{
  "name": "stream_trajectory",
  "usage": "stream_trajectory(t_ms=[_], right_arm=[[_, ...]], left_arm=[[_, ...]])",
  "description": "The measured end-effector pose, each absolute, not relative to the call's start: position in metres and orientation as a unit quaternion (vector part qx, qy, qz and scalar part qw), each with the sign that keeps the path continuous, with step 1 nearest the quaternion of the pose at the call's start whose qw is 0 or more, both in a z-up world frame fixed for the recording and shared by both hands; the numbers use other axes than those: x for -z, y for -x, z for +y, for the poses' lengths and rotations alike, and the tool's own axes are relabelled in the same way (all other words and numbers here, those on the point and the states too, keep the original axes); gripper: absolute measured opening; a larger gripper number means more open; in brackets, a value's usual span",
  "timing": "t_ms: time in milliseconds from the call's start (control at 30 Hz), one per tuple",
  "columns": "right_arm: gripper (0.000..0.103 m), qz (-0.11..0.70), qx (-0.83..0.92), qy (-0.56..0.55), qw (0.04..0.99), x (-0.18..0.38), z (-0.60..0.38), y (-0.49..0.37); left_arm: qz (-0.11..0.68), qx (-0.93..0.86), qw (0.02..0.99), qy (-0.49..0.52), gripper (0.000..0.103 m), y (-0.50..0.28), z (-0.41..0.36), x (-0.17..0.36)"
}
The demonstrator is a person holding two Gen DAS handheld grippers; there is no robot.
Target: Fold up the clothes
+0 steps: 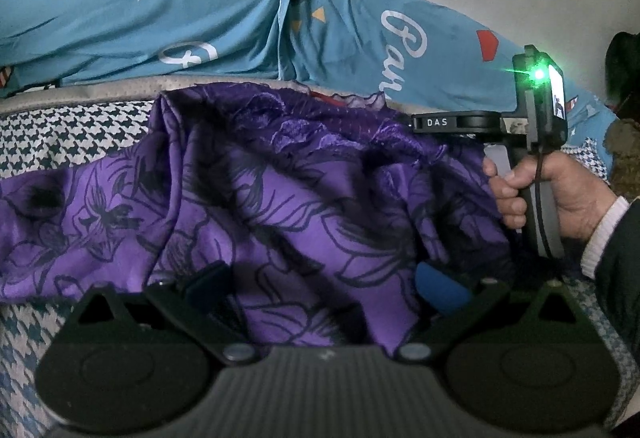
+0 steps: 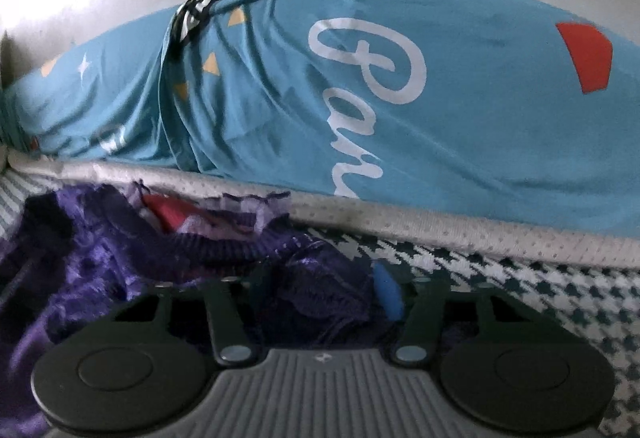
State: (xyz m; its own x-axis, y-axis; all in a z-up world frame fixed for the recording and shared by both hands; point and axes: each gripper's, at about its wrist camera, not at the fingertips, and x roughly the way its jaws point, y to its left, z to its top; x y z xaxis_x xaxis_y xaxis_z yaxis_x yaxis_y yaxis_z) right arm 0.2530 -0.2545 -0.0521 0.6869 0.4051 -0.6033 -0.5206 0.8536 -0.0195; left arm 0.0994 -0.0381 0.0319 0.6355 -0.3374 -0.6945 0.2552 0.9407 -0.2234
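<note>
Both grippers worked the purple floral garment (image 1: 280, 198) on the houndstooth bed cover (image 2: 520, 278).

Left gripper (image 1: 320, 286) apparently pinched a fold; right gripper (image 2: 320, 298) straddled the frilled edge, grip unclear; bare cover lay rightward.

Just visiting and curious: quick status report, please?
Left gripper fingers straddle purple floral garment, grip unclear. Right gripper fingers around bunched purple edge. Crumpled, unfolded, on houndstooth cover. Nothing blocking.

A purple garment with dark floral outlines (image 1: 304, 198) fills mid-frame; a houndstooth bedcover (image 2: 520, 278) looks navy-and-white; a blue white-lettered pillowcase (image 2: 400, 86) lies above.
</note>
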Motion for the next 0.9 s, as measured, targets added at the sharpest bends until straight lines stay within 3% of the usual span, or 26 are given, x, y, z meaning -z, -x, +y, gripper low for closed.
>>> stream_trajectory(t_ms=[133,333,700,900], right_arm=[[0.026,0.3,-0.246,0.093,0.917,0.052,-0.258,-0.256],[0.008,0.288,-0.243,0.085,0.922,0.048,-0.26,-0.256],[0.007,0.221,-0.147,0.015,0.964,0.029,-0.276,-0.267],[0.007,0.281,-0.109,0.017,0.953,0.052,-0.27,-0.29]], left_arm=[[0.396,0.164,0.902,0.051,0.103,-0.1,-0.039,-0.03],[0.399,0.164,0.901,0.051,0.103,-0.101,-0.039,-0.027],[0.383,0.171,0.905,0.068,0.103,-0.1,-0.039,-0.033],[0.387,0.181,0.902,0.063,0.103,-0.098,-0.043,-0.034]])
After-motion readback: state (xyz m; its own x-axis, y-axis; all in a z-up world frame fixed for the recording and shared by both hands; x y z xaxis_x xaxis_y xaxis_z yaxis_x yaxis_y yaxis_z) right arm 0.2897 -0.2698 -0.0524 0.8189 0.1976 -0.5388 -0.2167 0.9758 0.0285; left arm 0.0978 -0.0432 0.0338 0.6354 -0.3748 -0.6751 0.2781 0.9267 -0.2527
